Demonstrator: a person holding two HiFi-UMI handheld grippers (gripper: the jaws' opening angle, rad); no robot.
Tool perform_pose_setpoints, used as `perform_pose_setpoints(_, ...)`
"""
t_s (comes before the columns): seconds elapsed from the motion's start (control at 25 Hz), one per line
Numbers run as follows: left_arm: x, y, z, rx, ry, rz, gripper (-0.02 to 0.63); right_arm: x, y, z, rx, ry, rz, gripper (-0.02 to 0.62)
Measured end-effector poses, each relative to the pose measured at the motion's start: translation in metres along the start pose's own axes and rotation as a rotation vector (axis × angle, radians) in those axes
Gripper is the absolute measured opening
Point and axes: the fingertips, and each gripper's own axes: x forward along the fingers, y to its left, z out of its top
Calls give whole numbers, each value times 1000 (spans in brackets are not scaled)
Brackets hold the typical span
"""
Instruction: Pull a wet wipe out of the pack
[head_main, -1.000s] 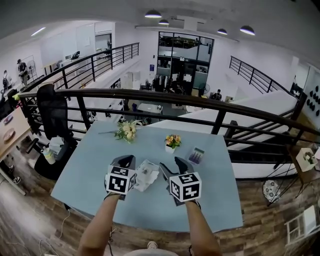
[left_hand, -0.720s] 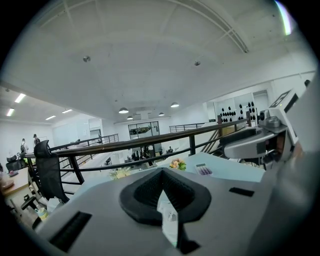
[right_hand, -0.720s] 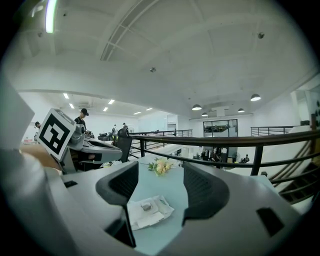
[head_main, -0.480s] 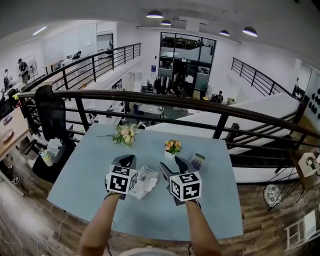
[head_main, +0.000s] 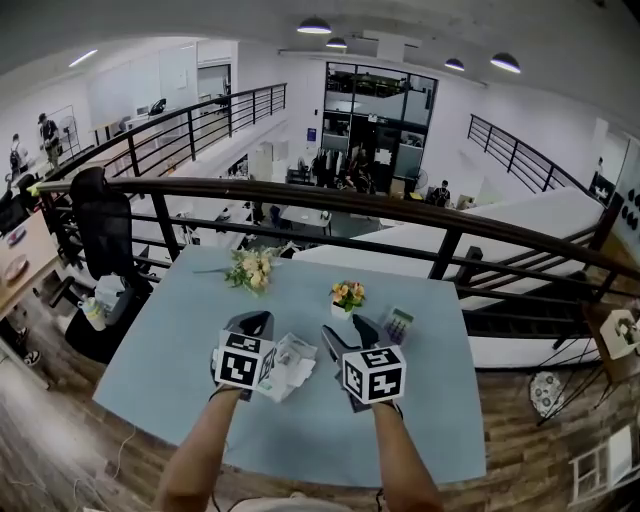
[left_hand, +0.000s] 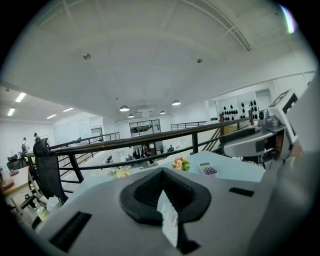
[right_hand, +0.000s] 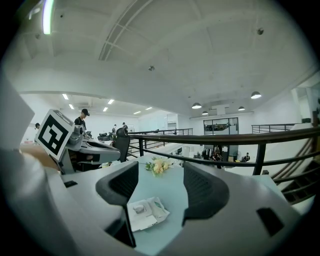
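The wet wipe pack (head_main: 287, 362) lies on the light blue table (head_main: 180, 330), between my two grippers. It is a flat white packet with its flap turned back, and it also shows in the right gripper view (right_hand: 145, 212). My left gripper (head_main: 250, 323) sits just left of the pack. In its own view, the left gripper (left_hand: 162, 172) has its jaws shut tip to tip, pinching a small white wipe (left_hand: 168, 225). My right gripper (head_main: 352, 334) is to the right of the pack. Seen in its own view, the right gripper (right_hand: 160, 180) is open and empty, with the pack low between its jaws.
A loose bunch of flowers (head_main: 250, 266) lies at the table's far left. A small pot of flowers (head_main: 347, 293) and a calculator (head_main: 397, 324) stand beyond the right gripper. A black railing (head_main: 330, 195) runs past the far edge.
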Motion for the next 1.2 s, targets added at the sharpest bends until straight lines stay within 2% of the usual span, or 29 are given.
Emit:
perform_pose_setpoints(0.64, -4, 1, -13, 2, 24, -7, -10, -2, 2, -12, 34, 14, -9, 265)
perform_pose_setpoints(1.2, -8, 44, -23, 10, 16, -72, -11, 21, 34, -4, 32, 10, -90, 265)
